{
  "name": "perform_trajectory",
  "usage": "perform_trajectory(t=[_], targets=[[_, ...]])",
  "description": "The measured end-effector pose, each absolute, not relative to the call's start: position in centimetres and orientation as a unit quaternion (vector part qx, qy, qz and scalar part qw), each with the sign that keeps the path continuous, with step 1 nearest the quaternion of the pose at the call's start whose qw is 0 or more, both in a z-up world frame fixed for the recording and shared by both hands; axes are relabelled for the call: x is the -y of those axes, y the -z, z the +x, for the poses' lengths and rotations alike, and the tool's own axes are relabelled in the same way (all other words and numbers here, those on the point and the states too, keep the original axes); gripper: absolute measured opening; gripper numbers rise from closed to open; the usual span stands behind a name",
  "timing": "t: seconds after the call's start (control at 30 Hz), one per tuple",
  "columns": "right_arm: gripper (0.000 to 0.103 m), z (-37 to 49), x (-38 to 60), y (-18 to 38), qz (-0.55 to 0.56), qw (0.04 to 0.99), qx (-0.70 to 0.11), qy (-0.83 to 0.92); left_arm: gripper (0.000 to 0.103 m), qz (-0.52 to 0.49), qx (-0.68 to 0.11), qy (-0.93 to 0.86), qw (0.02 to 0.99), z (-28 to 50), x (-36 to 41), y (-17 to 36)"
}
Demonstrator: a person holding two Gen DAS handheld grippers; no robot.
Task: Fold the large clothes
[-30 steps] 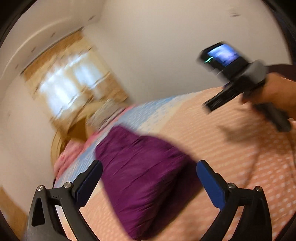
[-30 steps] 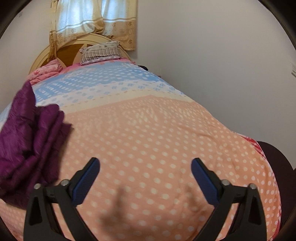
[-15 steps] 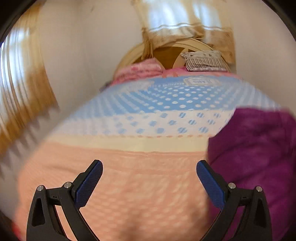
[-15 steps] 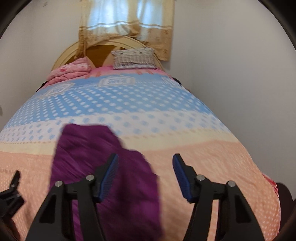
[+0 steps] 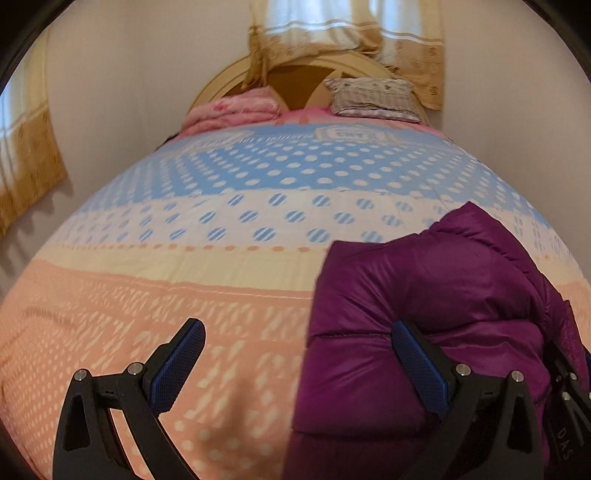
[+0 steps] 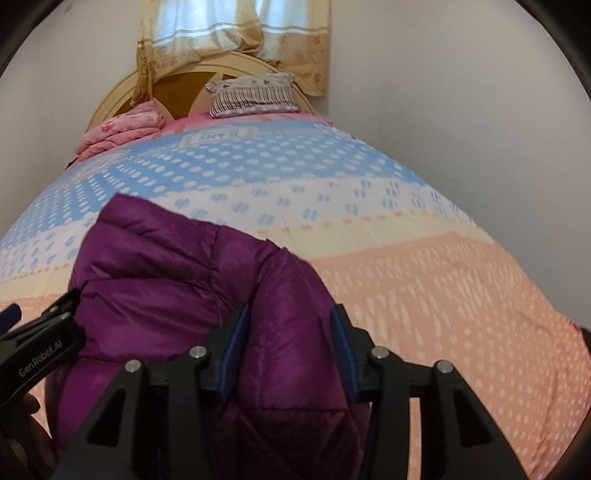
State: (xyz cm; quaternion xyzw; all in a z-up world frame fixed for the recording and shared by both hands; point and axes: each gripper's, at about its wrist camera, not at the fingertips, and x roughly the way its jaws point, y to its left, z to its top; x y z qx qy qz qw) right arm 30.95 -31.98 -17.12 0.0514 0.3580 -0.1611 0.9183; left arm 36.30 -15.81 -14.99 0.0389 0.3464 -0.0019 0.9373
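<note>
Purple jacket (image 6: 177, 280) lies betw. right gripper (image 6: 288, 350) pads, closing on it; left gripper (image 5: 295, 369) spread wide, empty, w/ jacket to its right.

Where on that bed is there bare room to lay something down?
The orange end left of the purple jacket is bare, and so is the blue band up to the pillow and pink blanket. It is crowded around the jacket, where both grippers work.

Soft window (image 5: 332, 22) daylight; fisheye edges warped, perhaps slightly blurred.
</note>
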Motion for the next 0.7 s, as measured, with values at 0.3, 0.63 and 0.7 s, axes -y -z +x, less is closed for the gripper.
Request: perform_trajectory(t=[0.3,0.63,0.7], targets=[[0.047,29.8,32.7,18.5,0.074,0.919,-0.354,0.159,0.102,0.073,-0.355,0.002,0.932,36.8,17.5,16.7],[0.048,30.4,33.4,19.6,0.092,0.914,-0.366,0.152,0.102,0.082,-0.373,-0.001,0.924,37.9,18.4,18.0],[0.048,30.6,33.5,19.8,0.095,0.913,-0.368,0.151,0.102,0.086,-0.375,-0.002,0.923,38.1,18.6,18.1]])
